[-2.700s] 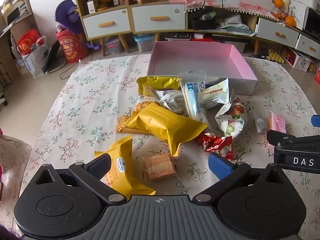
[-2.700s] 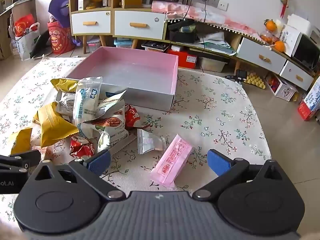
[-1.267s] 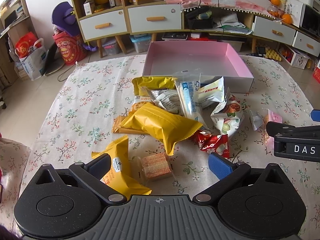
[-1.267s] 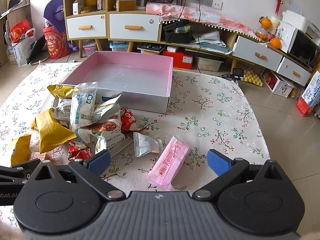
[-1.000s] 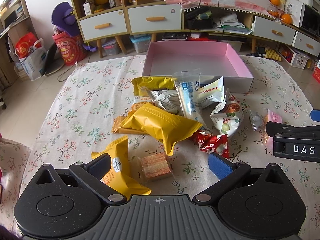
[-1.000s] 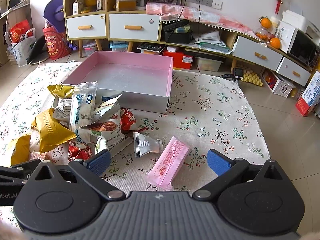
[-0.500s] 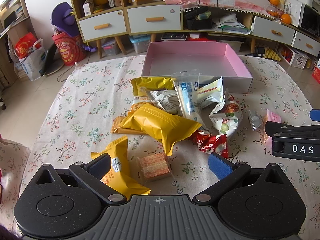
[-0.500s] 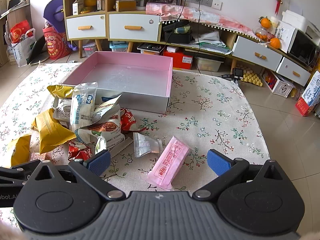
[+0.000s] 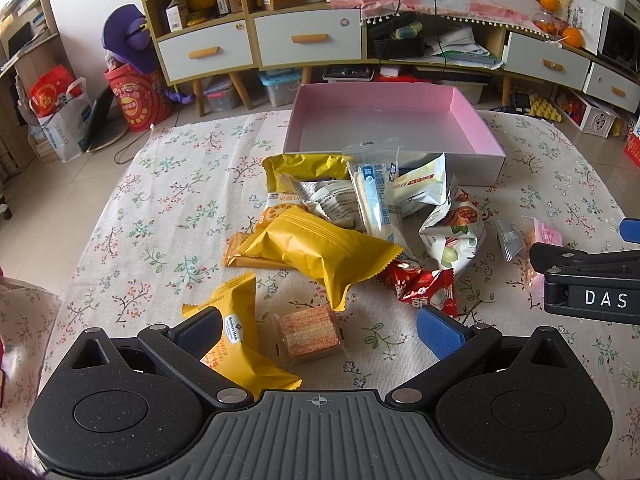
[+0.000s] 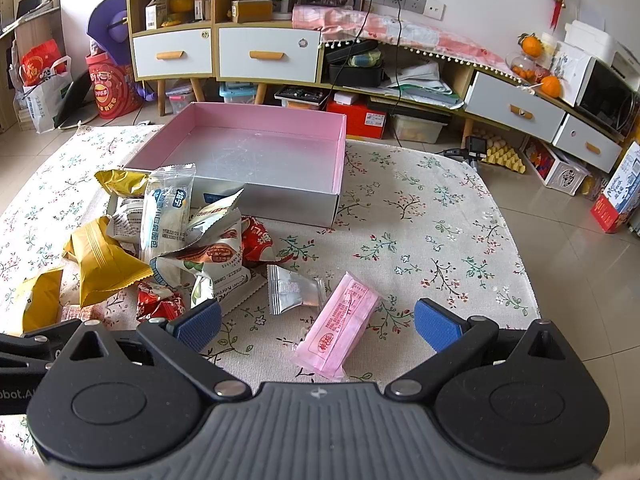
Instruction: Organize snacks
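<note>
A pile of snack packets lies on the flowered tablecloth in front of an empty pink box (image 9: 476, 116), which also shows in the right wrist view (image 10: 338, 152). My left gripper (image 9: 318, 330) is open above a small wafer packet (image 9: 309, 334), beside a yellow sandwich-biscuit packet (image 9: 240, 344) and a big yellow packet (image 9: 320, 250). My right gripper (image 10: 318, 326) is open over a pink packet (image 10: 340, 334) and a silver packet (image 10: 294, 290). A red packet (image 9: 426, 290) and a nut packet (image 9: 454, 236) lie between the two grippers.
The tablecloth (image 10: 440, 220) ends at the table's right edge, with tiled floor beyond. Low cabinets with drawers (image 9: 308, 38) and floor clutter stand behind the table. My right gripper's body (image 9: 588, 288) shows at the right of the left wrist view.
Both grippers have stayed open and almost still; the views shifted only slightly. No packet has moved.
</note>
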A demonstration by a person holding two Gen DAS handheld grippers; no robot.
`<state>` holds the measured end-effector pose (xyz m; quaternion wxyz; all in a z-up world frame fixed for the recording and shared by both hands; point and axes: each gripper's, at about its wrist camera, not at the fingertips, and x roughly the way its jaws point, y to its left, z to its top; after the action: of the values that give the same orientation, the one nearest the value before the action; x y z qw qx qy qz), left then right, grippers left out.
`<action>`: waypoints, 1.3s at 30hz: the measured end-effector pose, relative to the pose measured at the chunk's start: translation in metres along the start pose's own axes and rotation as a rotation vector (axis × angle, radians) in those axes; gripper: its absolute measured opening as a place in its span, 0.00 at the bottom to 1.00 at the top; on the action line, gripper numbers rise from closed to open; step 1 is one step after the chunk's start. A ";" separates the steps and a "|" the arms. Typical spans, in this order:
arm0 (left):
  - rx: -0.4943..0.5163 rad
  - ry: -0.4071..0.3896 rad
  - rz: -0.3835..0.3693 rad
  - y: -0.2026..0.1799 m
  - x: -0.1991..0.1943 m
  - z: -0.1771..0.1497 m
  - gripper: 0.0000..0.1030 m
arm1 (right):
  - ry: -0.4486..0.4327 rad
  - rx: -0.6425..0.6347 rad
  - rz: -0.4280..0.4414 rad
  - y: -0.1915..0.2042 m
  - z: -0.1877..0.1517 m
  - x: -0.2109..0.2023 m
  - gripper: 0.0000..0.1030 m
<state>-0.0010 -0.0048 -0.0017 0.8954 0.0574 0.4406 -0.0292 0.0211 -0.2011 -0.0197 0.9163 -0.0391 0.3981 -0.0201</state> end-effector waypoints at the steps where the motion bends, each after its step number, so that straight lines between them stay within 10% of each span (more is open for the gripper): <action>1: 0.000 0.000 0.000 0.000 0.000 0.000 1.00 | 0.000 0.000 0.000 0.000 0.000 0.000 1.00; 23: 0.005 -0.033 0.006 0.009 -0.001 0.006 1.00 | -0.012 -0.009 0.025 0.002 0.006 0.001 1.00; 39: -0.104 -0.017 -0.257 0.070 0.033 0.040 0.95 | 0.016 0.016 0.302 -0.006 0.033 0.034 0.89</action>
<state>0.0579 0.0593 0.0021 0.8898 -0.0463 0.4376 -0.1214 0.0682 -0.2071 -0.0214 0.9060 0.0289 0.4064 0.1145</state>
